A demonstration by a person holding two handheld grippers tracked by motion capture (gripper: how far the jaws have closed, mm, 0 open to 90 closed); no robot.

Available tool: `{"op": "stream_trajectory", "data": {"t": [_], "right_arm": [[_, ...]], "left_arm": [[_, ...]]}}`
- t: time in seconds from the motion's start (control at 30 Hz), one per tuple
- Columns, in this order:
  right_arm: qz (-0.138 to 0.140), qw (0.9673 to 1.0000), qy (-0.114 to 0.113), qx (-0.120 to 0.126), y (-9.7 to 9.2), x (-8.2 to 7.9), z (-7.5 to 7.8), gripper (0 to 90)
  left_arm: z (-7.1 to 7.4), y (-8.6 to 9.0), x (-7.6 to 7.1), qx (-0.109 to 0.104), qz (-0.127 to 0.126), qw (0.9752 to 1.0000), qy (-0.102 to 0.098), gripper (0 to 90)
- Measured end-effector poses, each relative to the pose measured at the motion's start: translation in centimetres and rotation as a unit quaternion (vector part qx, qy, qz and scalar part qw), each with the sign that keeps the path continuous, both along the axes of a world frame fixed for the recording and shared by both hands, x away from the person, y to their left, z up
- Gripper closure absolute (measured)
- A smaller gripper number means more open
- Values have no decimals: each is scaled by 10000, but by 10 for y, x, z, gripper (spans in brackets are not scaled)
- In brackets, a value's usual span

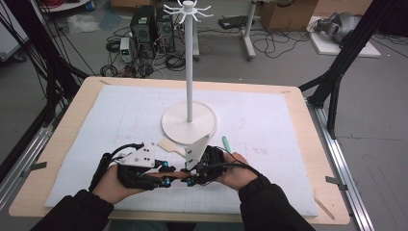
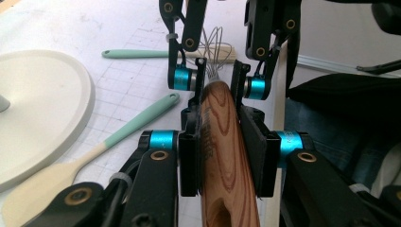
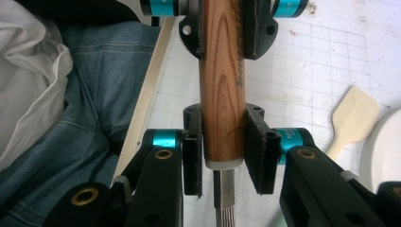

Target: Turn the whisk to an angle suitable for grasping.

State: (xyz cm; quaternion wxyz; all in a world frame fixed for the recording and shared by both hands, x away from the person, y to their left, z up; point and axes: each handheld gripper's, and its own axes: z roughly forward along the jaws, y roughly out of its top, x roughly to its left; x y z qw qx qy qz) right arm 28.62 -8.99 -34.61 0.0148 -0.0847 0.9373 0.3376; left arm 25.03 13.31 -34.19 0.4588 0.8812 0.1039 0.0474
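A whisk with a brown wooden handle (image 1: pixel 177 174) is held level above the near part of the white mat, between both grippers. My left gripper (image 2: pixel 220 142) is shut on the handle (image 2: pixel 222 161) partway along it. My right gripper (image 3: pixel 222 151) is shut on the end of the handle (image 3: pixel 222 80), just where the metal stem (image 3: pixel 226 198) comes out. In the high view the left gripper (image 1: pixel 166 180) and right gripper (image 1: pixel 190 180) face each other, tips nearly meeting. The whisk's wire loops (image 2: pixel 213 45) show behind the right gripper's jaws.
A white hook stand rises from a round base (image 1: pixel 173 130) in the mat's middle. A spatula with a cream blade and mint handle (image 2: pixel 142 123) lies just beyond the grippers; its blade (image 3: pixel 352 118) is near the base. Another mint-handled tool (image 1: pixel 226 143) lies to the right.
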Motion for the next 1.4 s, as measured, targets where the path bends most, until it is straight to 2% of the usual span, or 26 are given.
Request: {"op": "stream_trajectory", "data": {"t": [0.1, 0.17, 0.33, 0.53, 0.8, 1.0, 1.2, 1.4], "right_arm": [[-3, 10000, 34, -51, 1, 0, -1, 710], [-61, 9999, 15, -88, 0, 1, -2, 710], [-165, 9998, 72, 107, -5, 4, 1, 710], [-223, 9990, 172, 339, -10, 5, 2, 710], [-192, 9981, 301, 499, -11, 6, 3, 710], [-156, 9976, 388, 559, -10, 6, 3, 710], [-68, 9965, 464, 691, -9, 6, 4, 709], [-26, 9961, 511, 714, -9, 5, 4, 708]], "left_arm": [[2, 2, 0, -74, 1, 10000, 2, 679], [3, 5, 1, -106, 46, 9999, 10, 629], [6, 13, 1, -205, 86, 9998, -10, 576], [7, 16, 0, -276, 114, 9996, -6, 553], [9, 15, 2, -388, 0, 9992, 78, 592], [9, 13, 1, -431, -46, 9990, 65, 618], [10, 15, 2, -519, -54, 9986, 84, 690], [11, 16, 1, -573, -107, 9983, 74, 700]]}}
